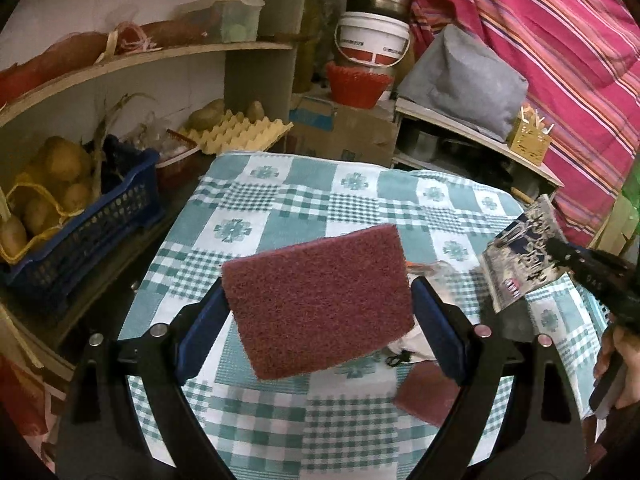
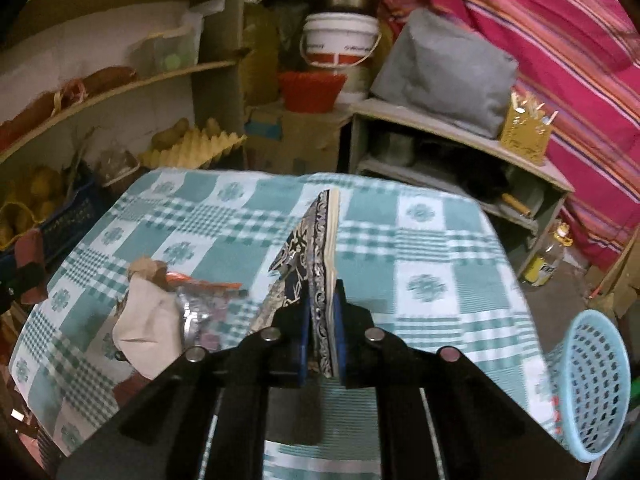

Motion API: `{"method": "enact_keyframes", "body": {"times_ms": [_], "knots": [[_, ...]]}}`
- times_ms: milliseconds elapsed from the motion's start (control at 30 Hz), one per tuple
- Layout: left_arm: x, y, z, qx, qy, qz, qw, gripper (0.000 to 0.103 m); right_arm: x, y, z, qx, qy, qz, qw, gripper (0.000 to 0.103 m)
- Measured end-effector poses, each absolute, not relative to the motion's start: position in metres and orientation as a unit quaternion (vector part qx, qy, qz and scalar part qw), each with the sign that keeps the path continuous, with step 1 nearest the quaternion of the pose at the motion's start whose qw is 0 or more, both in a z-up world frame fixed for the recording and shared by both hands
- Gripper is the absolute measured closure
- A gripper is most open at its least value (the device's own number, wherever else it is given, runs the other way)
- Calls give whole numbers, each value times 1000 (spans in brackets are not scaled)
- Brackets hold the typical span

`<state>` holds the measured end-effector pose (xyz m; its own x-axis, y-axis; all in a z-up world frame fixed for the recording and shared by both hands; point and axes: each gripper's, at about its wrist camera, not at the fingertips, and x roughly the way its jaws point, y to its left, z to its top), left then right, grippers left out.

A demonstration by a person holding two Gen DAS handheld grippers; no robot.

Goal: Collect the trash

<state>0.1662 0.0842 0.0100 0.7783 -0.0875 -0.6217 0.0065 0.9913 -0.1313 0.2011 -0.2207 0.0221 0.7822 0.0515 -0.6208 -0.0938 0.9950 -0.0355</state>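
Note:
My left gripper (image 1: 320, 284) is shut on a maroon scouring pad (image 1: 320, 304), one blue finger on each side edge, and holds it tilted above the checked tablecloth (image 1: 280, 208). In the right wrist view my right gripper (image 2: 322, 300) is shut on a flattened dark blue carton with silver patterns (image 2: 320, 248), held edge-up over the table. That carton (image 1: 520, 256) also shows at the right of the left wrist view. On the cloth lie a crumpled beige paper (image 2: 148, 320), a foil wrapper with an orange strip (image 2: 204, 300) and a second maroon pad (image 1: 428, 392).
A light blue perforated basket (image 2: 596, 384) is at the table's right edge. A dark blue crate of potatoes (image 1: 80, 216) and an egg tray (image 1: 240, 132) sit on the left. A low shelf (image 2: 460, 132) and a striped pink cloth (image 2: 560, 40) stand behind.

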Motion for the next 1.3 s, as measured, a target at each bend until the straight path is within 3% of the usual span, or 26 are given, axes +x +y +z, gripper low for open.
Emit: {"method": "enact_keyframes", "body": {"times_ms": [367, 1300], "knots": [[166, 46, 21, -46, 326, -46, 943, 16, 179, -300, 49, 13, 290, -4, 957, 94], [172, -54, 23, -8, 328, -112, 938, 16, 132, -403, 38, 56, 291, -52, 954, 94]]}}
